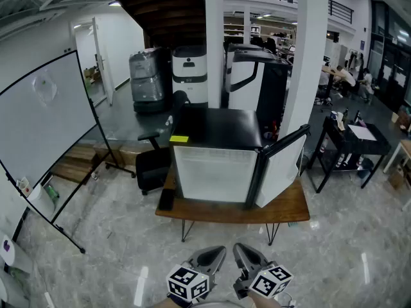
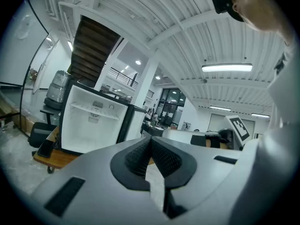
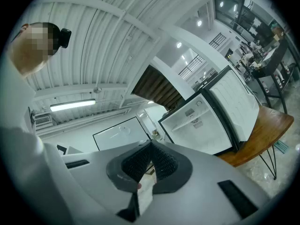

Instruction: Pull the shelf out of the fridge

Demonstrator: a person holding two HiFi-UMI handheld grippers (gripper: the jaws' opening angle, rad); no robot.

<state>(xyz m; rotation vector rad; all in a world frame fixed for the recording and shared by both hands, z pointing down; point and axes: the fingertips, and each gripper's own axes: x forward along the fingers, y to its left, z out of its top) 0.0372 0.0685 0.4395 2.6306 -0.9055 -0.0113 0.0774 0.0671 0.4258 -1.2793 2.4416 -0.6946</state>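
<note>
1. The fridge stands on the wooden desk with its door swung open to the right. The shelf sits inside, high in the white cavity, and has not been touched.
2. Both claws hang low by the person, well apart from the fridge. The left claw has its jaws pressed together on nothing, and the right claw is likewise closed and empty.
3. The step in hand looks like the approach: bring one claw (either should reach) up to the shelf's front edge, parting its jaws on the way.
4. Clamp the front lip near its middle, then draw it straight out and level — a tilted pull would likely bind it at the sides.
</note>
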